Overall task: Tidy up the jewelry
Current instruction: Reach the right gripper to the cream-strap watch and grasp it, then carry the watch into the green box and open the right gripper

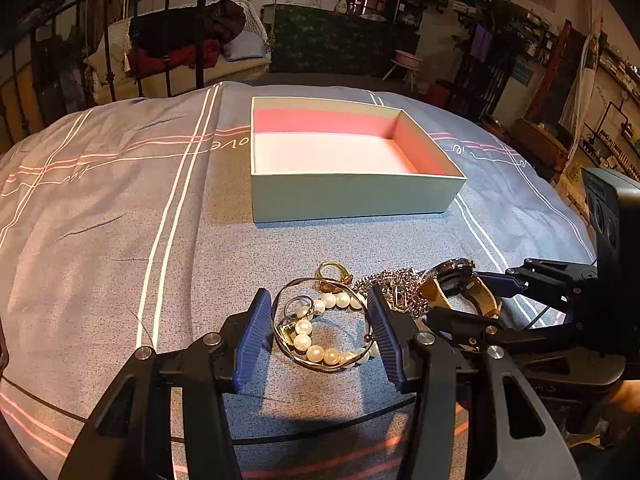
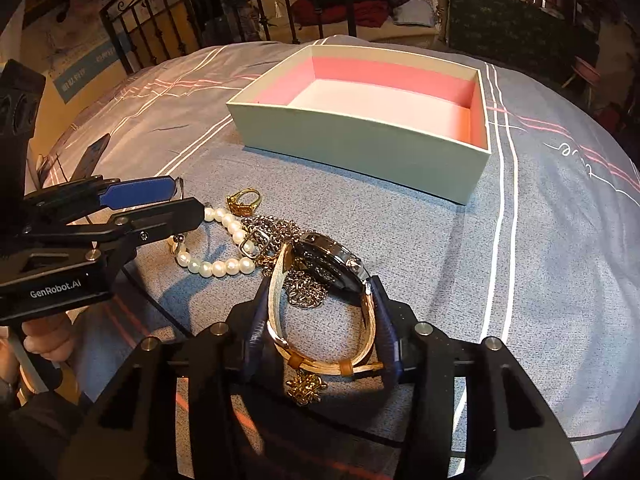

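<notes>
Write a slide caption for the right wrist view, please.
Right tool closes around the watch strap; the open box waits beyond.

— Any markings I can log from my feeds?

— One clear brand: "GenRobot.AI", white on the black body of the left gripper, seen from my right wrist view. The bed cover carries cursive white lettering; I read roughly "ove" beside the box. Wall posters and the blue sign are too blurred to read.
</notes>
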The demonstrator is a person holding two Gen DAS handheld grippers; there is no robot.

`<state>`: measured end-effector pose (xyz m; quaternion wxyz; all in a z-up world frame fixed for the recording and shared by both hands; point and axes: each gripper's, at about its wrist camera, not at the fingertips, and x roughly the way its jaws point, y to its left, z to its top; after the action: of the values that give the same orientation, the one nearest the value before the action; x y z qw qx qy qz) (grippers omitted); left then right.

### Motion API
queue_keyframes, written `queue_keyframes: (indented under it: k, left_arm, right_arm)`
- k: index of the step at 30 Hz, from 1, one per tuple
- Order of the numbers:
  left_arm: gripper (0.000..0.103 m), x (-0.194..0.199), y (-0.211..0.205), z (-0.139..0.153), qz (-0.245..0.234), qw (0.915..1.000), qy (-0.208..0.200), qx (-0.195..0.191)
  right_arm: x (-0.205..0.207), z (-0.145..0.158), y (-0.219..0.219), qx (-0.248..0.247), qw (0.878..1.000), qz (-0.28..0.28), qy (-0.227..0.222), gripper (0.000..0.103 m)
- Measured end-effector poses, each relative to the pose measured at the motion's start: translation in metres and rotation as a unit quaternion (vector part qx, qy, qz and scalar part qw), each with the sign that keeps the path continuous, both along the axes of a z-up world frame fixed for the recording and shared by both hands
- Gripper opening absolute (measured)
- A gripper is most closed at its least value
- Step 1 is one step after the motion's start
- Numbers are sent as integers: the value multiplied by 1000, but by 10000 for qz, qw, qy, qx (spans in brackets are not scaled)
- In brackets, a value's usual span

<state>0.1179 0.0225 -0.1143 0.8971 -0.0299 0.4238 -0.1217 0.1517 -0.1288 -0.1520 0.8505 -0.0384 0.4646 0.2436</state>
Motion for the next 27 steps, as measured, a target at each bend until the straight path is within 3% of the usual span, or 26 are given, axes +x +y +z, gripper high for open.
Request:
queue_keyframes:
  k: [10, 11, 13, 16, 20, 23, 25, 27]
  left_arm:
    - [49, -1, 0, 29, 33, 9991, -410, -137]
    - [49, 0, 1, 32, 43, 9989, -453, -143]
    - [49, 3, -1, 37, 20, 9986, -519, -130]
    - [49, 6, -4, 41, 23, 9981, -609, -64]
    - [48, 1, -1, 40, 47, 9981, -603, -68]
    - [48, 2, 2, 36, 80, 9985, -522, -126]
    - [48, 4, 1, 34, 86, 9988, -473, -130]
    - [48, 3, -1, 32, 44, 9989, -450, -142]
  right_arm:
    - [-7, 27, -10, 218, 9992, -61, -325, 46]
    - [-6, 31, -11, 282, 9989, -42, -367, 35]
    - [-4, 37, -12, 300, 9988, -35, -388, 29]
    - [1, 34, -14, 103, 9993, -72, -340, 29]
    - [-6, 31, -28, 300, 9990, -201, -278, 29]
    - [-6, 21, -33, 264, 9992, -231, -184, 25]
    - [-5, 15, -31, 292, 9993, -192, -107, 17]
    - [-7, 15, -28, 203, 9994, -175, -224, 17]
